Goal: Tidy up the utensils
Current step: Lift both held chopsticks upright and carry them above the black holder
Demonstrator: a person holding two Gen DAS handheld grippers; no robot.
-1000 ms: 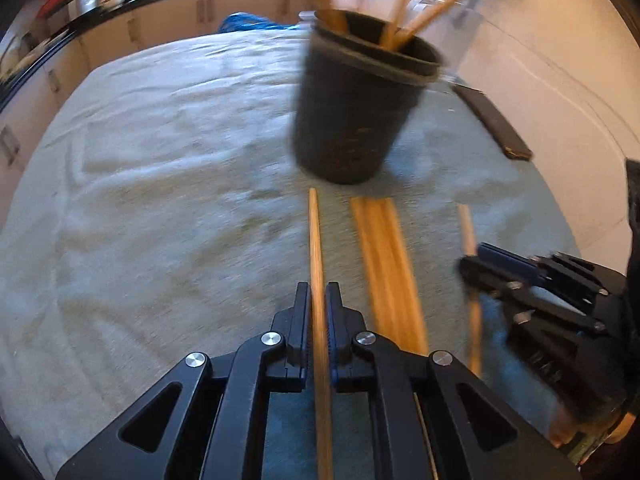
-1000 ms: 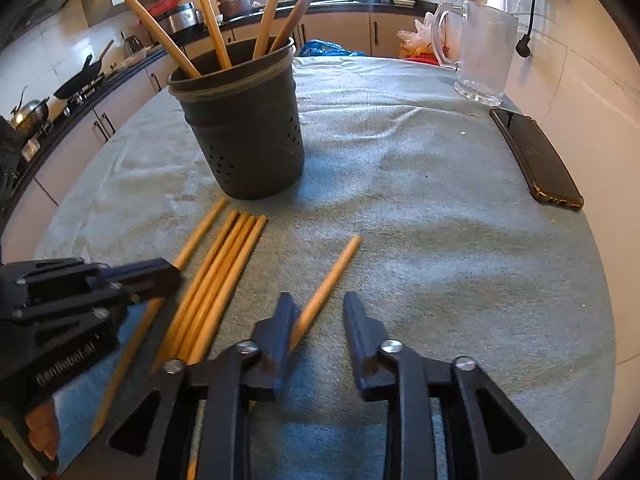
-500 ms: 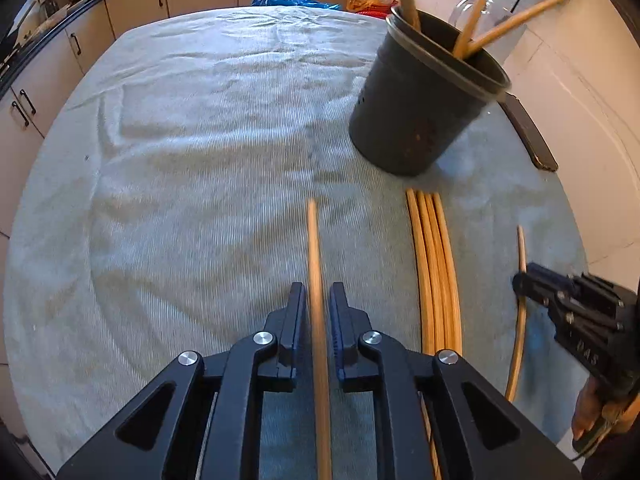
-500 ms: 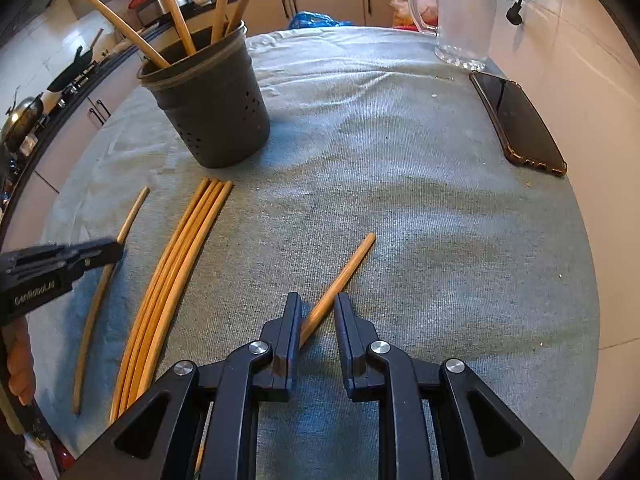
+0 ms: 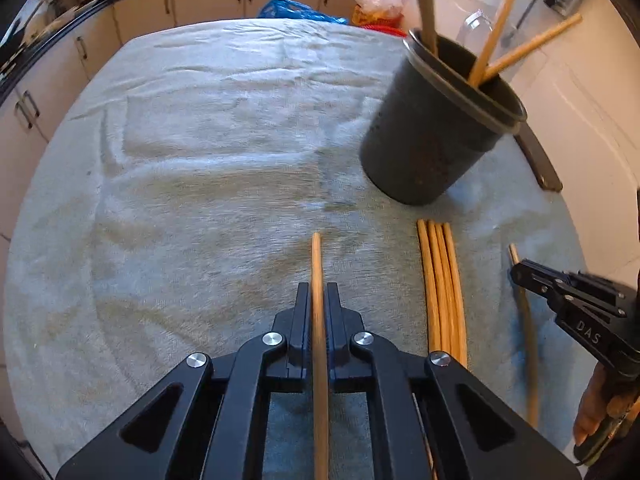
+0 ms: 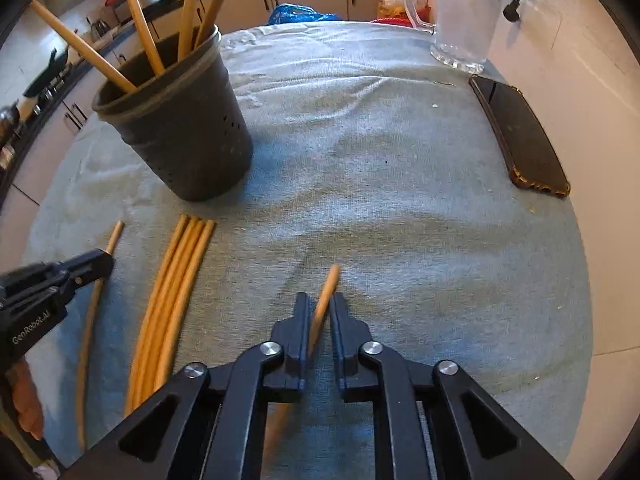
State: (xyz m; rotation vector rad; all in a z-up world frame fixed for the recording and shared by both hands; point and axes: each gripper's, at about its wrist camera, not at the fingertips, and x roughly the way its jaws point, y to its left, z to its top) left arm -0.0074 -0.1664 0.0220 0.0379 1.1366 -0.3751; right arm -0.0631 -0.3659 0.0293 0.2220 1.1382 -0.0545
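Note:
A dark perforated holder [image 5: 432, 128] [image 6: 180, 132] stands on the grey cloth with several wooden chopsticks leaning in it. My left gripper [image 5: 318, 292] is shut on one chopstick [image 5: 316, 256], which runs straight out ahead between the pads. In the right wrist view the left gripper [image 6: 104, 258] shows at the left edge with that chopstick [image 6: 94, 312]. My right gripper [image 6: 320, 304] has its jaws closing tight on a second chopstick [image 6: 330, 284], which sits slanted between the pads. Between the two grippers a bundle of several chopsticks [image 5: 444, 280] [image 6: 176, 280] lies on the cloth.
A dark phone [image 6: 520, 136] lies at the right by the wall, with a clear glass jug [image 6: 464, 12] behind it. A blue bag [image 6: 296, 12] sits at the far edge. Kitchen cabinets and a cooktop run along the left side.
The right gripper's jaws went from wide apart around the chopstick to pressed onto it. The left gripper kept its grip, and both hands shifted slightly over the cloth.

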